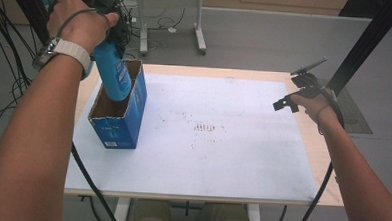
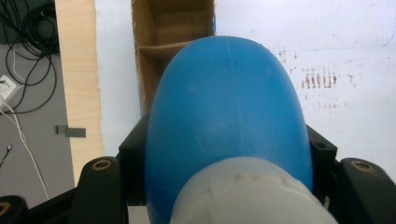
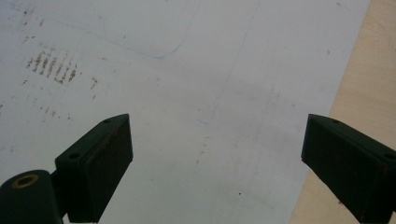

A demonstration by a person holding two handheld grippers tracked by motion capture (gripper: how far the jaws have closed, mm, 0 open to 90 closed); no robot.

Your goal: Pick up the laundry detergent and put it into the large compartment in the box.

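Observation:
A blue bottle with a whitish neck hangs tilted, its lower end inside an open blue cardboard box. My left gripper is shut on the bottle's upper part, at the table's far left. In the left gripper view the black jaws press on both sides of the bottle, and the box's brown inside shows beyond it. At the table's right edge my right gripper hovers open. Its jaws stand wide apart in the right gripper view, with nothing in the right gripper.
A white mat with faint brown marks covers most of the wooden table. Cables lie on the floor at the left. Another table's legs stand behind, and a black post rises at the right.

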